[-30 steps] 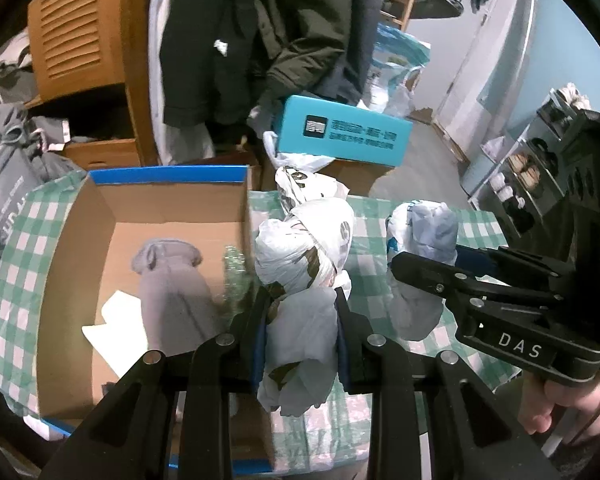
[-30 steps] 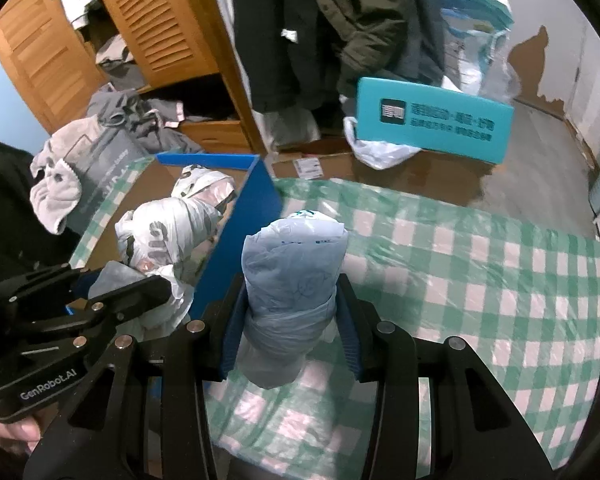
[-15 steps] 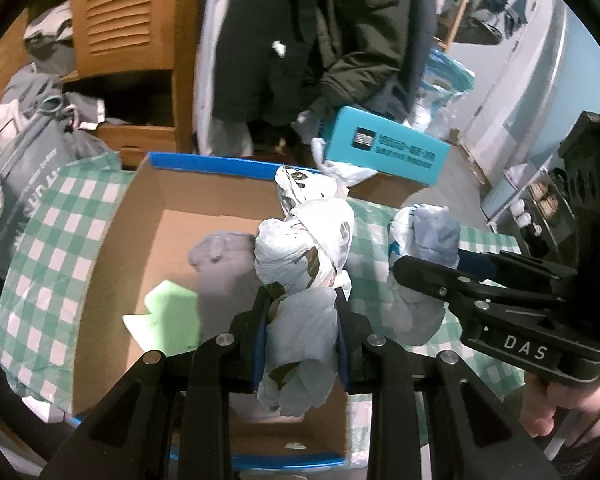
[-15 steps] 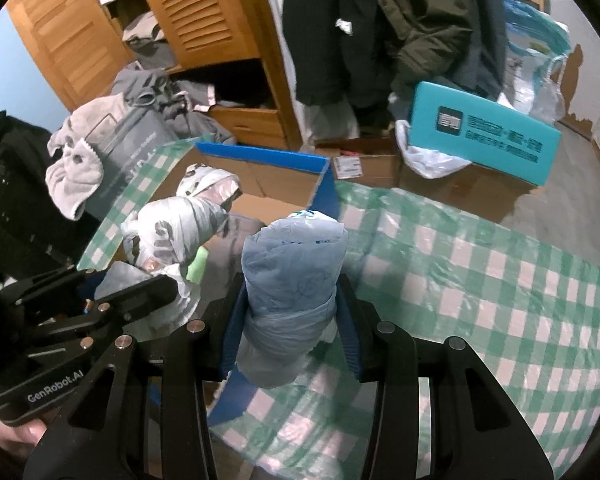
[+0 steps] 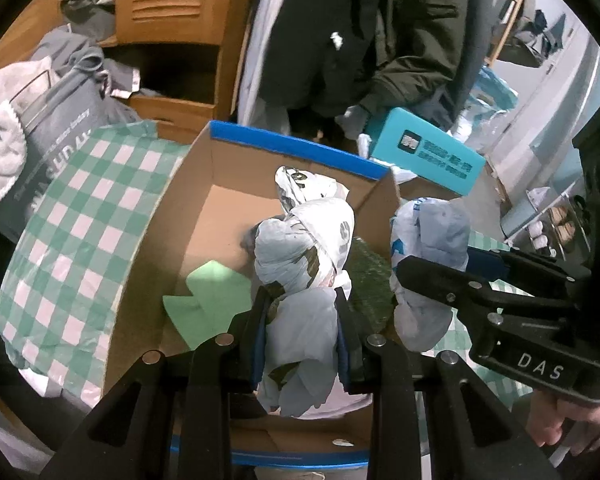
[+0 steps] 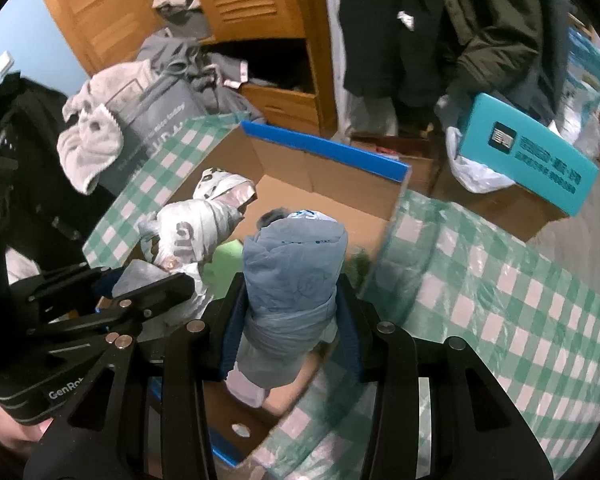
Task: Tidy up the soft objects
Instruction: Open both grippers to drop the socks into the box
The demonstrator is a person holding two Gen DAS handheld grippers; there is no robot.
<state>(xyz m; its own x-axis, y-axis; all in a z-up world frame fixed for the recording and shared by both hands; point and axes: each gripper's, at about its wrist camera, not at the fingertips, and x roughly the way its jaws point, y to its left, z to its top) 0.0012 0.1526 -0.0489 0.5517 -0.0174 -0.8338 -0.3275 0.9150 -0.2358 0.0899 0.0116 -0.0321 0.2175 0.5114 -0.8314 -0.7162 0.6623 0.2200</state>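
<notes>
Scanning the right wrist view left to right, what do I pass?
Left gripper with its white printed bundle → blue bundle in the right gripper → cardboard box's right wall → checked tablecloth → teal box.

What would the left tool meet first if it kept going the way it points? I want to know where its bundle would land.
Probably the brown cardboard box: the left tool, clamping a white patterned cloth bundle, points into it, toward the green sheet on its floor. Depth is unclear.
</notes>
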